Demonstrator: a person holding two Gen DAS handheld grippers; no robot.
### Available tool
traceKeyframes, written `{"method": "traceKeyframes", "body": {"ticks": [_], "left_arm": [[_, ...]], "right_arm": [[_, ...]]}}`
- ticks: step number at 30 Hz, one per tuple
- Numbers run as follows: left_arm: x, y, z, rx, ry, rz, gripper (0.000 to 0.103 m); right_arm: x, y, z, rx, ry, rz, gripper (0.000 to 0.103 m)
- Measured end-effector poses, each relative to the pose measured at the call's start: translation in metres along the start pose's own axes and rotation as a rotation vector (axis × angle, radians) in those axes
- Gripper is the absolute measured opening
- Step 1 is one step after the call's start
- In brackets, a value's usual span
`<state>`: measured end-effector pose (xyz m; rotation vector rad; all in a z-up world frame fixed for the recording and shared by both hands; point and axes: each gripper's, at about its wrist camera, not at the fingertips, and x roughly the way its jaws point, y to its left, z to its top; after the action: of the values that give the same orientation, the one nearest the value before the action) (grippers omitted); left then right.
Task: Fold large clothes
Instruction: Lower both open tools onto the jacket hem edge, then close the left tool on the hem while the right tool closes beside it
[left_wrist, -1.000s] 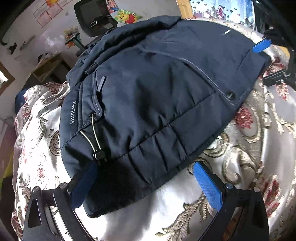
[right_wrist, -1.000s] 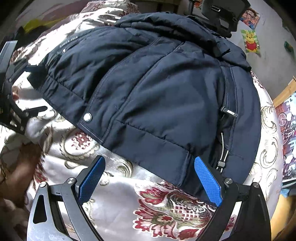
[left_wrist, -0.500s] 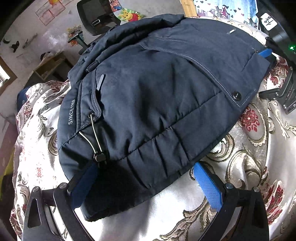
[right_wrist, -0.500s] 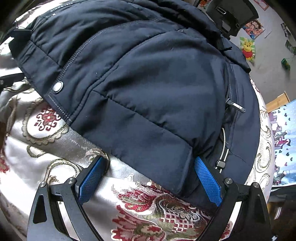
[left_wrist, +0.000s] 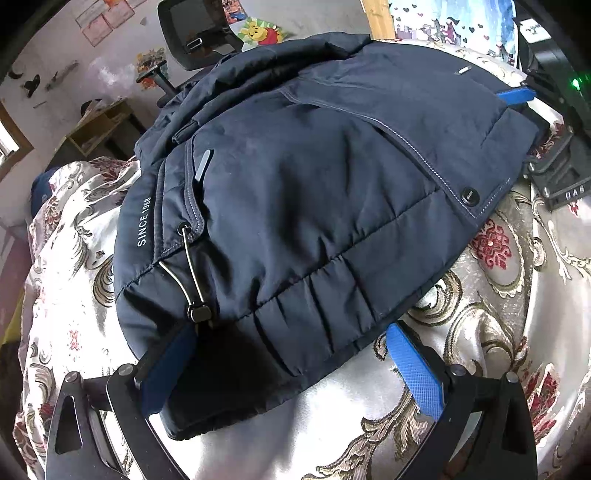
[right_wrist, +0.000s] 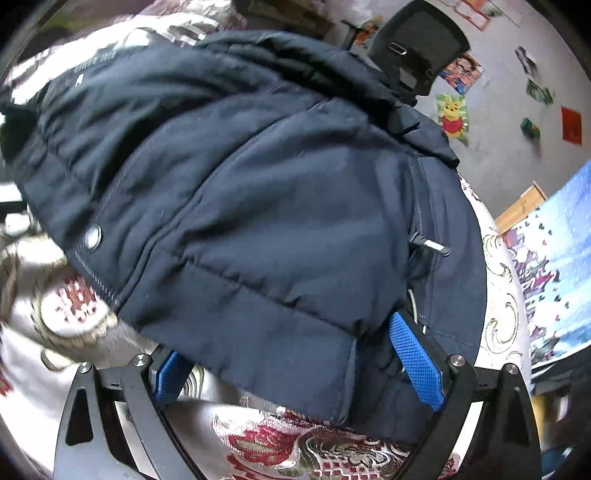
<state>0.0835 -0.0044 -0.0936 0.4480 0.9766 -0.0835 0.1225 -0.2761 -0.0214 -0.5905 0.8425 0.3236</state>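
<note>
Left wrist view hides your left gripper's (left_wrist: 291, 363) near-left pad (left_wrist: 166, 365) partly under the hem of the navy padded jacket (left_wrist: 314, 206), while the right pad (left_wrist: 415, 365) shows in full on the brocade bedspread (left_wrist: 498, 295); the jaws stand wide apart with the hem corner lying between them, nothing pinched. The jacket lies spread across the bedspread, reaching from the near edge to the far side. On it you can count one snap button (left_wrist: 470, 194), one cord toggle (left_wrist: 199, 314) and one line of lettering, "SINCE 1988" (left_wrist: 144, 221). At the far right your right gripper (left_wrist: 517, 96) is mostly cut off, with a single blue pad tip poking out past the jacket edge.

Right wrist view is smeared by motion on its left half, so the bedspread pattern there is hard to make out. Your right gripper's two blue pads (right_wrist: 415, 362) are spread wide, the jacket's hem bunched in the gap and covering the top of the left pad; whether fabric touches both pads you cannot tell. One office chair (right_wrist: 417, 55) stands beyond the far edge, its base hidden behind the jacket, and one Winnie the Pooh picture (right_wrist: 452, 116) lies on the floor
</note>
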Motion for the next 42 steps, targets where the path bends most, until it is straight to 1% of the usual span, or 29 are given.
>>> {"method": "traceKeyframes", "body": {"ticks": [8,15,21,23,26,30,32,34,35,36,37,38,39,40,42], "left_arm": [[-0.001,-0.003,-0.002,0.024,-0.001,0.011,0.103],[-0.001,-0.004,-0.002,0.027,-0.002,0.012,0.103],[-0.002,-0.004,-0.005,0.037,-0.009,0.010,0.103],[-0.002,-0.006,-0.006,0.048,-0.009,0.026,0.103],[0.001,-0.015,-0.007,0.092,-0.004,0.099,0.103],[-0.002,-0.017,-0.008,0.086,-0.023,0.140,0.102],[-0.003,-0.014,-0.007,0.070,-0.028,0.145,0.097],[-0.005,-0.012,-0.007,0.058,-0.035,0.174,0.082],[-0.005,-0.010,-0.005,0.049,-0.042,0.187,0.078],[-0.006,-0.007,-0.005,0.038,-0.048,0.183,0.075],[-0.010,-0.003,-0.004,0.019,-0.061,0.168,0.065],[-0.014,0.000,-0.004,0.001,-0.080,0.157,0.061],[-0.018,0.004,-0.002,-0.019,-0.099,0.152,0.051],[-0.021,0.007,-0.001,-0.034,-0.111,0.152,0.047],[-0.025,0.013,0.002,-0.054,-0.129,0.141,0.042]], "right_arm": [[-0.001,-0.010,0.002,0.039,-0.045,0.016,0.095],[0.001,-0.023,0.001,0.122,-0.050,0.085,0.095],[-0.004,-0.031,0.001,0.186,-0.091,0.136,0.095],[-0.006,-0.033,0.001,0.197,-0.107,0.145,0.095],[-0.006,-0.035,0.002,0.203,-0.120,0.148,0.095],[-0.008,-0.034,0.003,0.192,-0.129,0.135,0.095],[-0.009,-0.032,0.003,0.184,-0.134,0.126,0.095],[-0.011,-0.031,0.004,0.176,-0.138,0.116,0.095],[-0.011,-0.030,0.004,0.172,-0.140,0.112,0.095],[-0.012,-0.029,0.004,0.168,-0.142,0.105,0.095],[-0.012,-0.029,0.004,0.166,-0.145,0.101,0.095],[-0.013,-0.029,0.004,0.167,-0.147,0.098,0.095],[-0.013,-0.029,0.004,0.168,-0.149,0.096,0.095],[-0.015,-0.028,0.004,0.170,-0.152,0.091,0.095],[-0.016,-0.029,0.005,0.171,-0.157,0.084,0.095]]}}
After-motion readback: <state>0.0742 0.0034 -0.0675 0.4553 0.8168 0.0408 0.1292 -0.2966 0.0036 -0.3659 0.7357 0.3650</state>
